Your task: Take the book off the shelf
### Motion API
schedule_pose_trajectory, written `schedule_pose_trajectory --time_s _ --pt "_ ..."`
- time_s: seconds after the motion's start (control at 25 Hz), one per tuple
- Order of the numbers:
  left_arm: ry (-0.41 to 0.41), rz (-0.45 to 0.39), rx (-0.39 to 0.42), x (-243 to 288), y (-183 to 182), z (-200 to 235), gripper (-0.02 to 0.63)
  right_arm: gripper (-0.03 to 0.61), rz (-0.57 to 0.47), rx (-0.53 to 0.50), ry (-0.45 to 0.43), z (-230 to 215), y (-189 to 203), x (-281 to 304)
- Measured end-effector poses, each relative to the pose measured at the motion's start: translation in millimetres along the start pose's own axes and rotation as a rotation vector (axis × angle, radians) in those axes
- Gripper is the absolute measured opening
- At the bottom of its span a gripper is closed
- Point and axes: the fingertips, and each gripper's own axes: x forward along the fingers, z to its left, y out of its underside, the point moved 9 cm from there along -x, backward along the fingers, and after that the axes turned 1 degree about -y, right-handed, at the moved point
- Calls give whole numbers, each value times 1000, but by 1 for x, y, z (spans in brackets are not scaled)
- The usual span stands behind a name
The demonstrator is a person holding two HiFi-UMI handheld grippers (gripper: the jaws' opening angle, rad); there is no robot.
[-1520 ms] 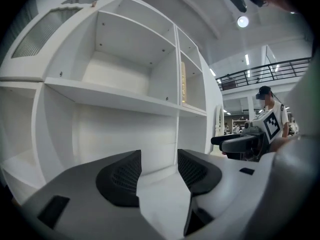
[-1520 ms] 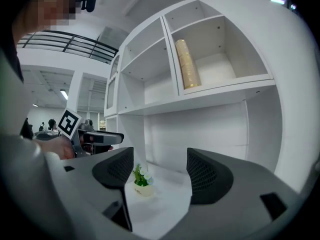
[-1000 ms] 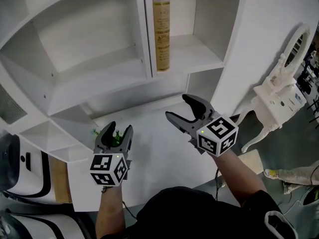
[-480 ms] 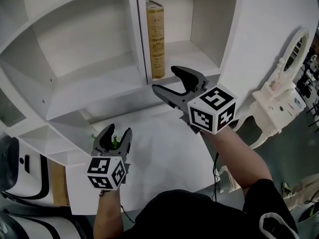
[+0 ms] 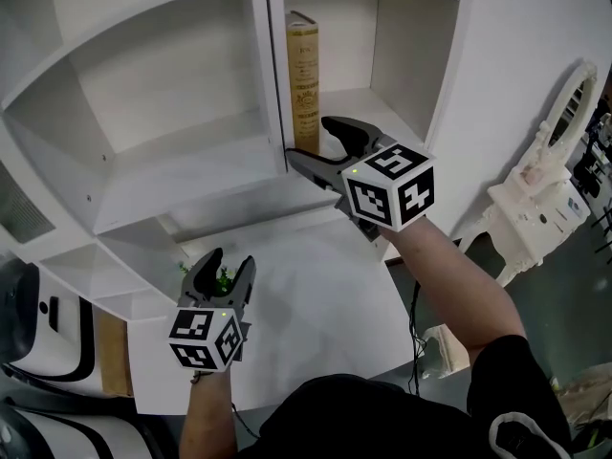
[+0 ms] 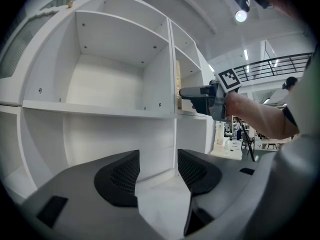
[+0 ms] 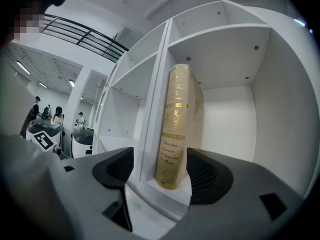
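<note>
A tall cream book (image 5: 304, 75) with a gold-lettered spine (image 7: 175, 126) stands upright in the right-hand shelf compartment, against the white divider (image 5: 273, 65). My right gripper (image 5: 321, 143) is raised level at the front edge of that shelf, just short of the book's foot. Its jaws stand open and nothing is between them; the book lies beyond the tips (image 7: 160, 171). My left gripper (image 5: 220, 273) hovers low over the white tabletop (image 5: 316, 295), open and empty, and faces the shelf unit (image 6: 159, 170).
The white shelf unit (image 5: 163, 151) has bare compartments to the left of the book. A small green thing (image 5: 226, 275) lies on the tabletop by my left gripper. An ornate white chair (image 5: 535, 199) stands to the right. People stand far off.
My right gripper has risen from above the tabletop to the shelf's front edge, closing in on the book's foot. My left gripper has stayed where it was.
</note>
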Motion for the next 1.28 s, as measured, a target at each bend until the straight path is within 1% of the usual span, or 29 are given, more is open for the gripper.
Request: schedule_pose_trajectory --time_s 0.2,0.32,0.44,0.52,0.64,0.76,0.88,0.92,0.96,1.04,1.08,1.2,1.24,1.28 --pt "0 10 -2 -3 2 0 233 344 23 71 -18 -11 5 11" --pt "5 15 -1 -6 3 -1 233 344 40 77 -25 -10 5 18" --pt "9 19 -5 -9 4 -2 233 338 43 68 -3 -7 5 19" --pt "13 22 -8 -11 4 -2 233 293 36 62 8 -7 5 16" --pt "21 29 -10 -11 5 -4 233 241 21 65 25 -9 6 7" --pt "31 35 -12 -9 5 -6 233 158 17 64 47 -11 6 -4" --pt "46 38 -10 -8 4 -9 233 124 18 54 53 -11 5 -10" --pt "52 38 -9 -7 4 -11 234 124 23 43 59 -10 4 -10" --pt "58 38 -8 -7 4 -13 233 138 31 33 62 -9 3 -9" --pt "67 36 -6 -6 4 -16 233 214 54 25 52 -8 2 -5" --pt "70 36 -6 -6 4 -16 234 229 64 25 47 -8 2 -3" --pt "71 34 -12 -7 5 -16 234 232 77 19 61 -9 2 3" --pt "70 35 -15 -7 6 -16 233 217 76 14 70 -10 3 4" --pt "68 36 -18 -8 7 -16 233 184 71 11 75 -11 4 3"
